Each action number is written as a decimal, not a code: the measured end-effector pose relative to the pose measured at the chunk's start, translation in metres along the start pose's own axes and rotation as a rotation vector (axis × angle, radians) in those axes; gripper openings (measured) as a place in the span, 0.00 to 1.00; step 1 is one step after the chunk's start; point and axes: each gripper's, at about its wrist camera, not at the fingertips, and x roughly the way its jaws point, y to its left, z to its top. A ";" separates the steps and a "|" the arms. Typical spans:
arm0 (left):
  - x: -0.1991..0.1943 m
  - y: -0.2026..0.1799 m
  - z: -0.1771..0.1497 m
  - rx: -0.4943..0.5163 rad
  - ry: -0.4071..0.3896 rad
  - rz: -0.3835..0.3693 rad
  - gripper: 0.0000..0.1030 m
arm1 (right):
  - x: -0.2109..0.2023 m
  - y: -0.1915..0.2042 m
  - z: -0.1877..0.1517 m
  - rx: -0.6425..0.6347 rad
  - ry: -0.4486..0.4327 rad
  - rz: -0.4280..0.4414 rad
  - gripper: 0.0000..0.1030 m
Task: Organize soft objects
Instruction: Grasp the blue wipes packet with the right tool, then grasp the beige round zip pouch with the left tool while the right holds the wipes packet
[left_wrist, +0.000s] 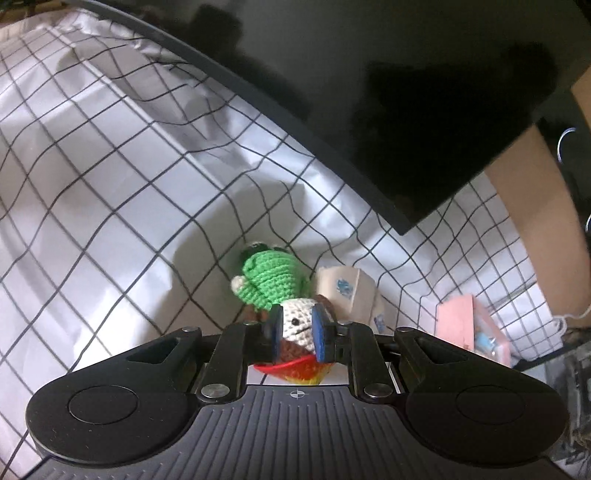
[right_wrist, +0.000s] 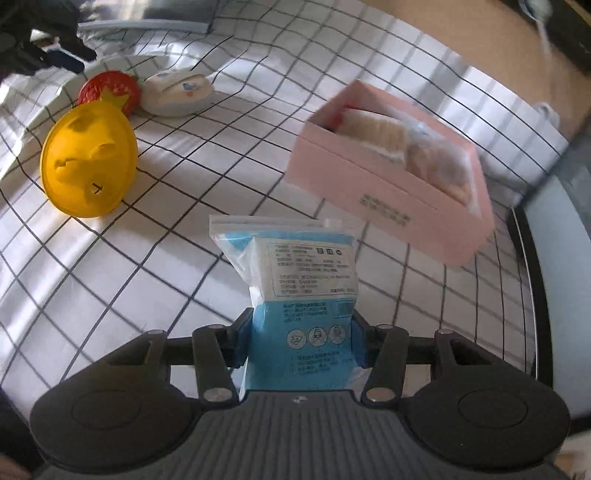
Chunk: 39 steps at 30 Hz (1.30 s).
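Left gripper (left_wrist: 297, 332) clamps a crocheted doll (left_wrist: 295, 325); right gripper (right_wrist: 301, 341) pinches a crinkly plastic pouch (right_wrist: 295, 280).

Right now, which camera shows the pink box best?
The right wrist view shows the pink box best: it lies whole and open-topped on the checked cloth, with pale soft items visible inside. The left wrist view shows only part of the box at the right edge, small and dim, beyond the left claw.
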 end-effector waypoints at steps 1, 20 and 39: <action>0.002 -0.008 0.002 0.038 0.009 -0.021 0.17 | -0.004 -0.002 -0.004 0.011 -0.003 -0.004 0.50; 0.125 -0.022 0.070 0.201 0.284 -0.079 0.19 | -0.031 -0.038 -0.046 0.159 0.029 -0.072 0.57; 0.170 -0.036 0.073 0.212 0.482 -0.206 0.52 | -0.021 -0.036 -0.047 0.193 0.019 -0.090 0.59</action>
